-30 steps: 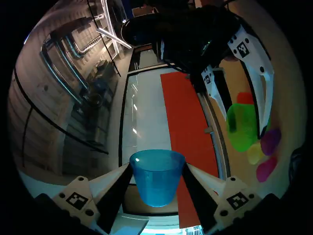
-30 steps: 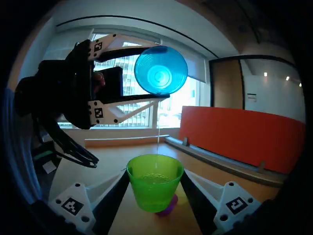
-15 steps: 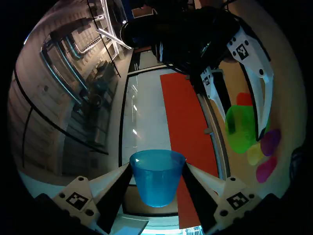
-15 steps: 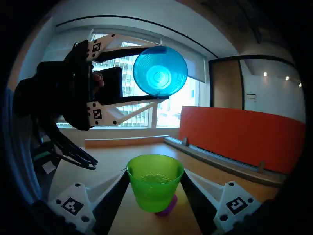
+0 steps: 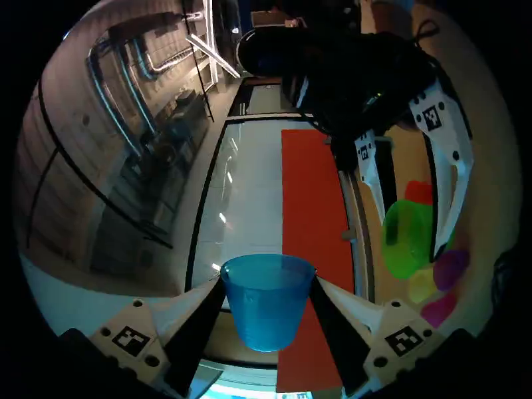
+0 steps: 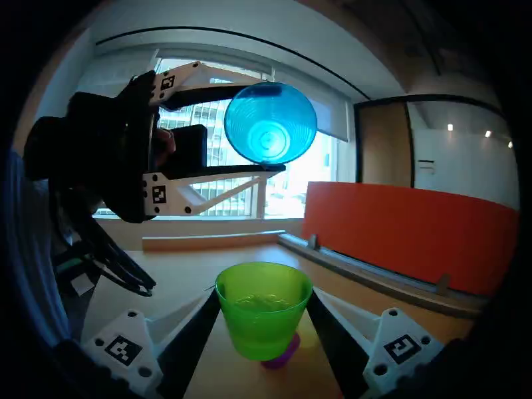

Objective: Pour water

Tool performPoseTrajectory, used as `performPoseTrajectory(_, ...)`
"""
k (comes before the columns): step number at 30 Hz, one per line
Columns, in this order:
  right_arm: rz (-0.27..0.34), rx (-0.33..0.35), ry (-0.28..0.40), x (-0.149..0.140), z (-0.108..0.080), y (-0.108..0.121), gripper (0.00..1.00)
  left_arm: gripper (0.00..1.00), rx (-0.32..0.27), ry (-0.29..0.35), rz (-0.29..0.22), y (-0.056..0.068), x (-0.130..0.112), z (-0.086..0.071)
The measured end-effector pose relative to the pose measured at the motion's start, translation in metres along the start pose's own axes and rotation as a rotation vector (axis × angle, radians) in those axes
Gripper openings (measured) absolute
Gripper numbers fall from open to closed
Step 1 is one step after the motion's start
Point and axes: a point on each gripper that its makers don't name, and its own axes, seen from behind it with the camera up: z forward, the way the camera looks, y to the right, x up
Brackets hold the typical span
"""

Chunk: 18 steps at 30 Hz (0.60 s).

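In the left gripper view my left gripper is shut on a blue cup, which lies tipped on its side. The right gripper view shows that blue cup high up with its mouth facing the camera, held by the left gripper. Below it my right gripper is shut on an upright green cup with water in it. The left gripper view shows the green cup at the right between the right gripper's white fingers. No stream runs between the cups.
A wooden table lies under the green cup, with purple, yellow and pink cups on it. An orange partition runs along its far edge, windows behind. Dark cables hang at the left.
The thin stream of water from the blue cup into the green cup has stopped. The blue cup has tilted back a little and shifted slightly left; the green cup has stayed put.
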Motion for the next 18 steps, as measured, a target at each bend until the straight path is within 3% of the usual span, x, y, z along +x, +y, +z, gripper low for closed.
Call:
performPoseTrajectory(6,-0.002,-0.002,0.004,0.001,-0.003,-0.001,0.90,0.87,-0.014,-0.007,-0.174,0.004,-0.004,0.004)
performPoseTrajectory(12,-0.001,-0.006,0.009,0.004,-0.005,-0.001,0.90,0.87,-0.010,-0.038,-0.347,0.000,-0.013,0.007)
performPoseTrajectory(18,0.001,-0.011,0.021,0.007,-0.007,-0.002,0.90,0.87,-0.007,-0.057,-0.555,-0.003,-0.022,0.004)
